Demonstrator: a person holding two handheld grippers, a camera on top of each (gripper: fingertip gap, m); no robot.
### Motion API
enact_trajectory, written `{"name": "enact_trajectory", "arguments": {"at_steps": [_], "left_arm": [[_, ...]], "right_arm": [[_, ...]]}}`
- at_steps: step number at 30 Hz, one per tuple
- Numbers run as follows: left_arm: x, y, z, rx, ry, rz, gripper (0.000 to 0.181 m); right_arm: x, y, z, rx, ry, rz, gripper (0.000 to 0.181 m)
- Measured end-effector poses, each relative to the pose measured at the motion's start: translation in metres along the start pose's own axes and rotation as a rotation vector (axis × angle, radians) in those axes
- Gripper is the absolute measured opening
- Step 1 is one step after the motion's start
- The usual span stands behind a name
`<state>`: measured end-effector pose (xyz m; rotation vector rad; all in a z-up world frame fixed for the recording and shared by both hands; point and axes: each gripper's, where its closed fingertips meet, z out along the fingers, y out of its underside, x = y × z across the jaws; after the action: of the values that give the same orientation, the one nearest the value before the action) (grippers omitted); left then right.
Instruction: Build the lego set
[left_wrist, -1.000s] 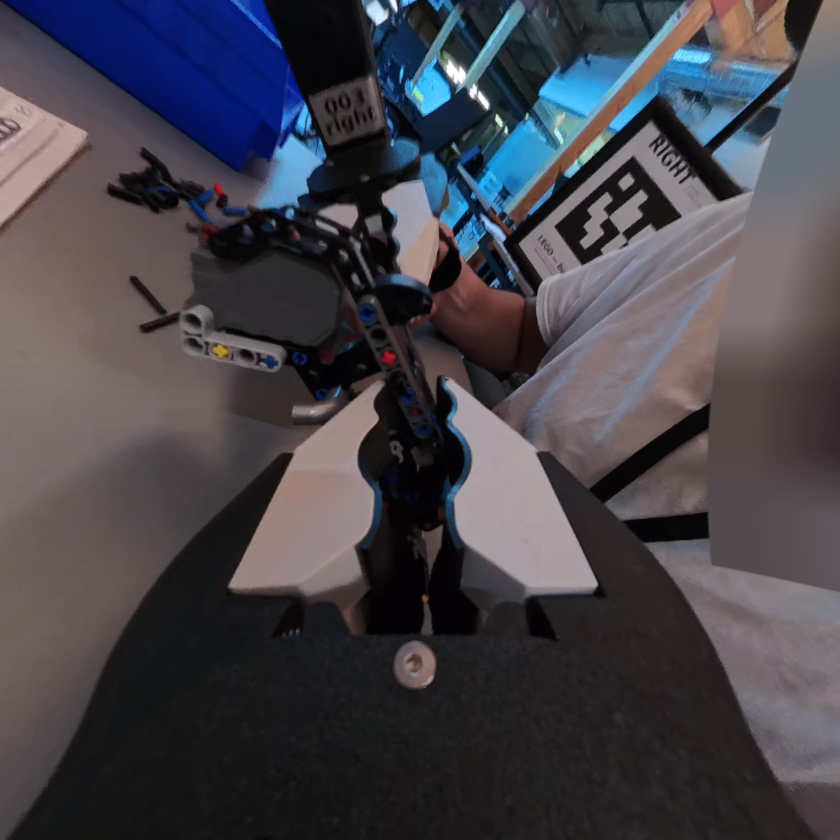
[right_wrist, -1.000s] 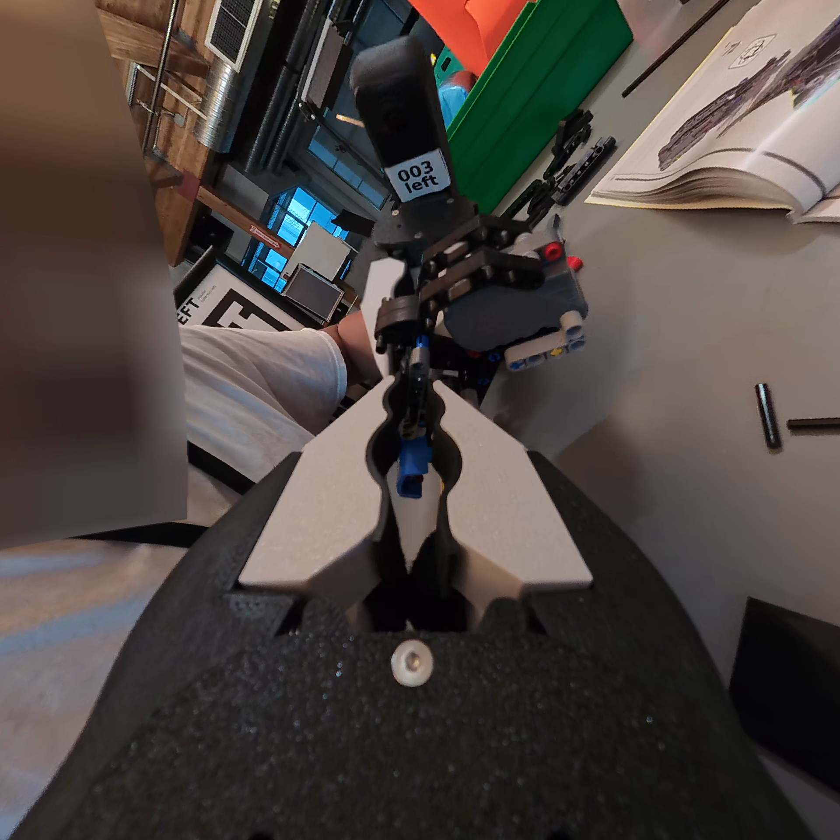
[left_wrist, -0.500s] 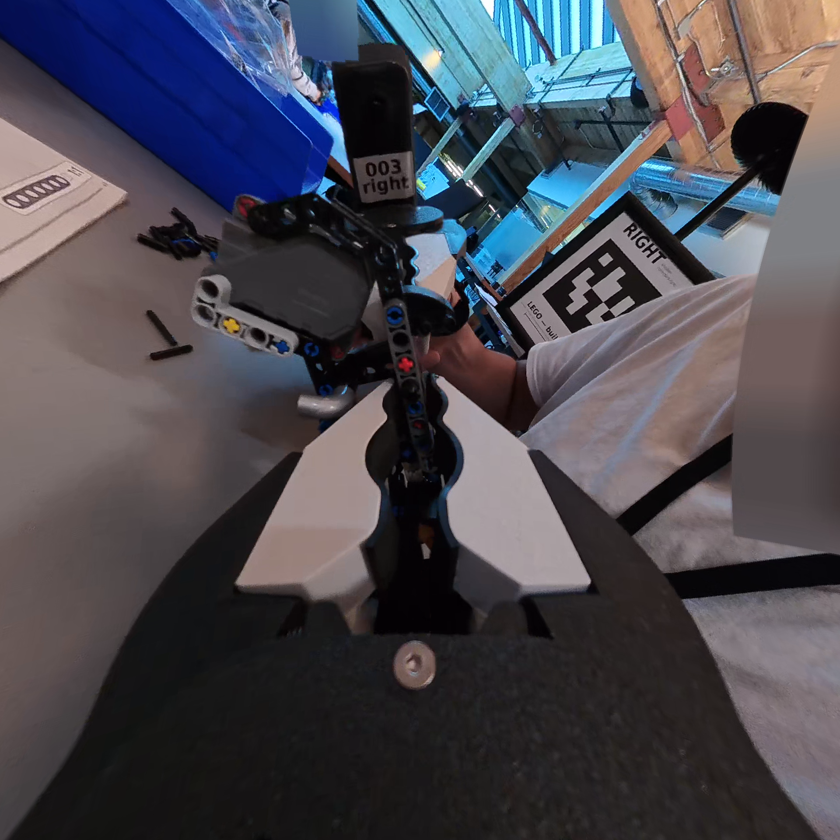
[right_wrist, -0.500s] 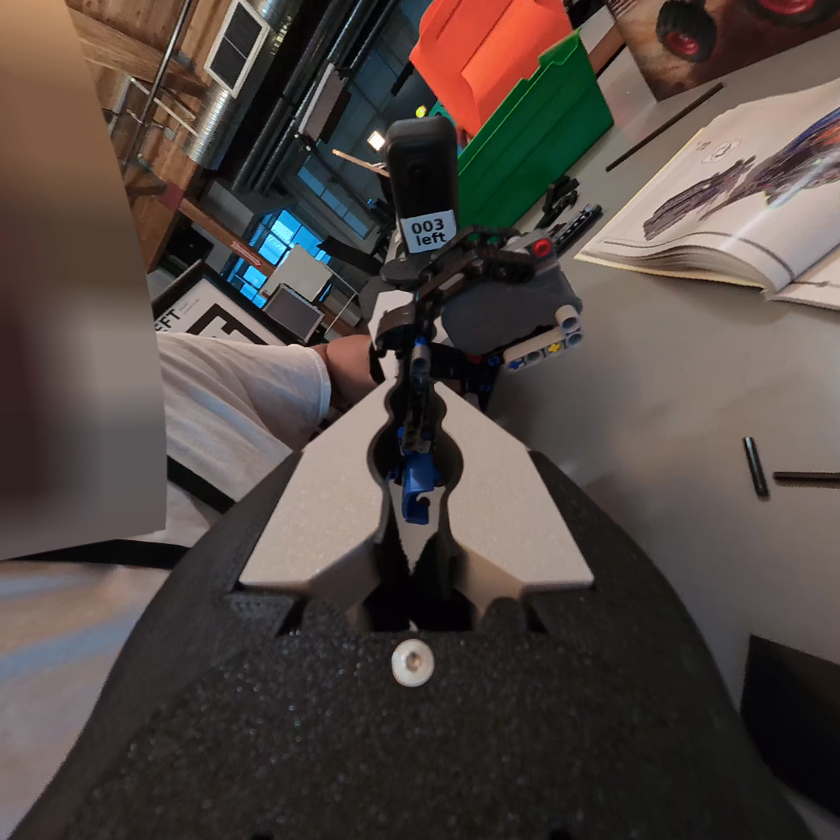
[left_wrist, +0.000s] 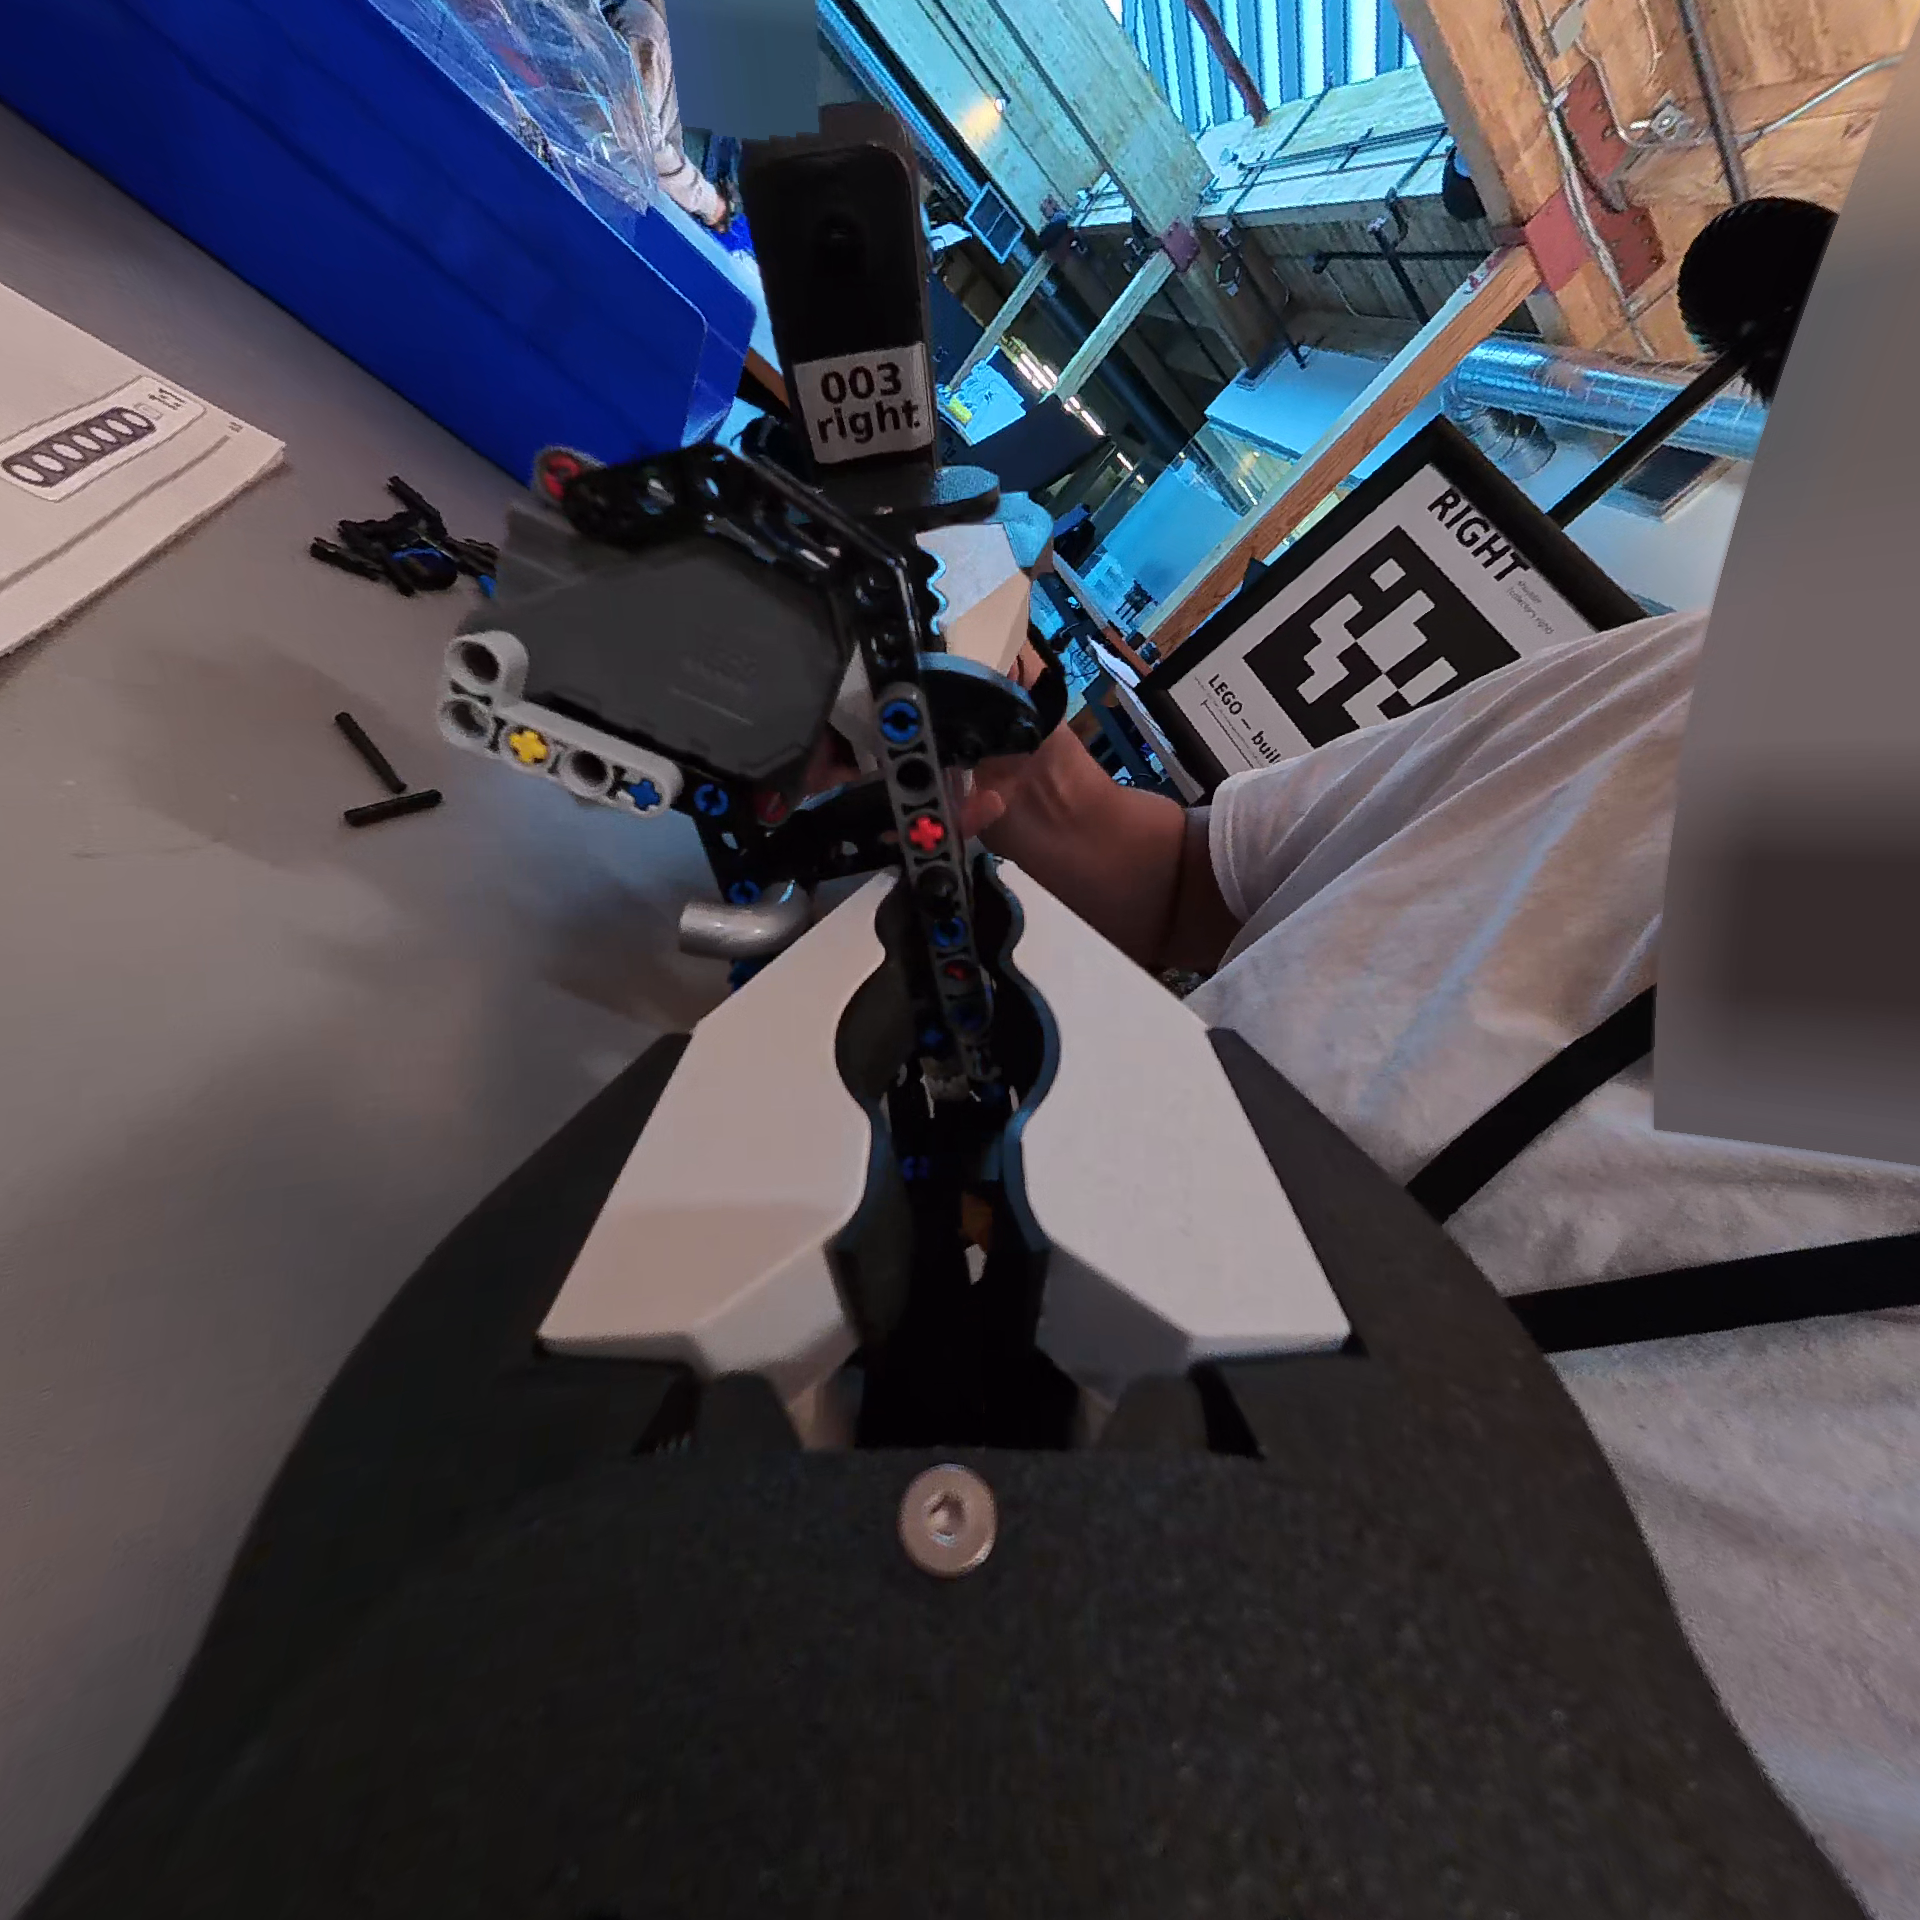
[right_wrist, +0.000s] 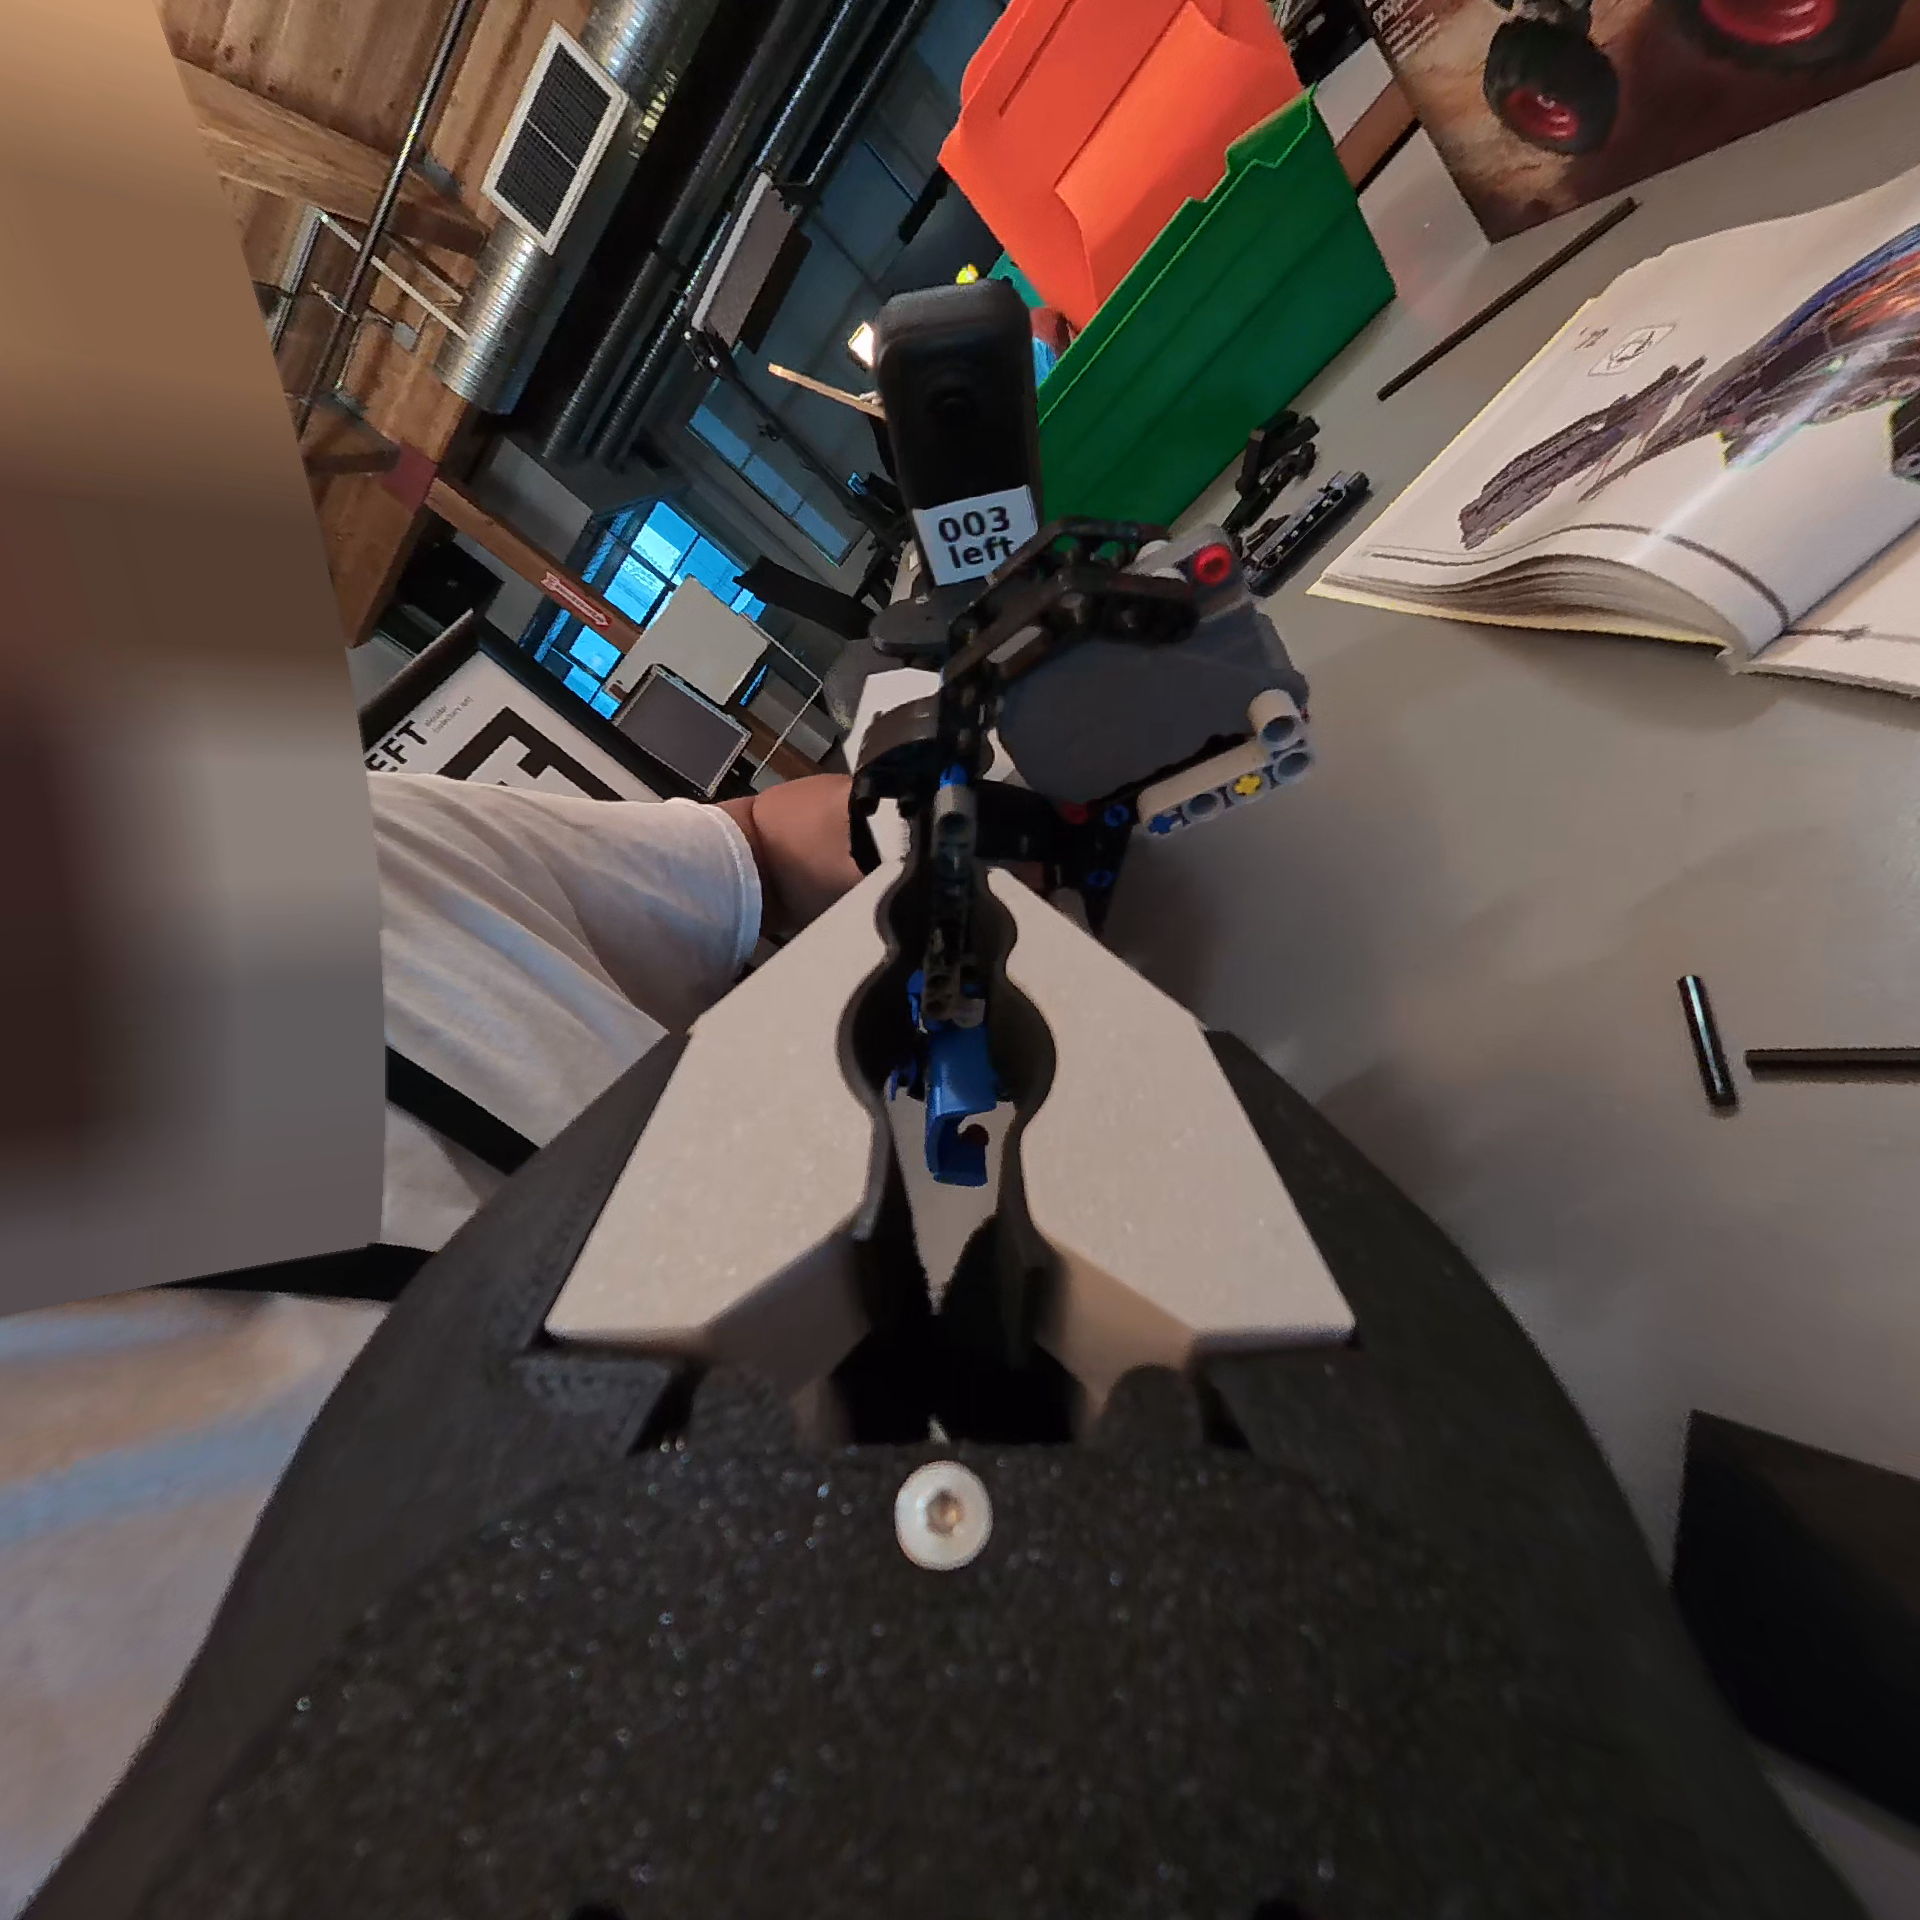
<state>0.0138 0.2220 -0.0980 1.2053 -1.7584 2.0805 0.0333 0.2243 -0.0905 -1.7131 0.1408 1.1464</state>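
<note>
The lego assembly (left_wrist: 675, 655) is a dark grey block with black beams, a light grey beam with yellow and blue pins (left_wrist: 561, 743) and a silver curved piece. It is held above the grey table between both grippers. My left gripper (left_wrist: 940, 914) is shut on the assembly's black studded beam (left_wrist: 920, 790). My right gripper (right_wrist: 951, 894) is shut on the same thin beam from the opposite side, with a blue piece (right_wrist: 956, 1101) between its jaws. The assembly's grey block (right_wrist: 1132, 707) also shows in the right wrist view. The two grippers face each other, each showing beyond the assembly: the right gripper (left_wrist: 987, 613), the left gripper (right_wrist: 883, 696).
A blue bin (left_wrist: 364, 208), a paper sheet (left_wrist: 94, 468) and loose black pins (left_wrist: 405, 551) lie to the left. A green bin (right_wrist: 1216, 343), an orange box (right_wrist: 1112, 135), an open booklet (right_wrist: 1662, 520) and black axles (right_wrist: 1704, 1039) lie on the right. A person's white shirt (left_wrist: 1455, 883) is close by. Less than 4 cm separates the two grippers' tips.
Both grippers stay shut on the assembly. The assembly has risen off the table and both views have tilted upward, showing more of the room behind.
</note>
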Motion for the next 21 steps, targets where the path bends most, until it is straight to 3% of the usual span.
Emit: {"name": "enact_trajectory", "arguments": {"at_steps": [15, 21], "left_arm": [[-0.0046, 0.0037, 0.0021, -0.022, -0.002, -0.063, 0.006], [0.0012, 0.0019, 0.0009, -0.030, 0.031, -0.067, 0.006]], "right_arm": [[0.0063, 0.0037, -0.0005, -0.011, -0.022, 0.071, 0.006], [-0.0015, 0.0018, -0.0002, -0.024, -0.012, 0.001, 0.005]]}}
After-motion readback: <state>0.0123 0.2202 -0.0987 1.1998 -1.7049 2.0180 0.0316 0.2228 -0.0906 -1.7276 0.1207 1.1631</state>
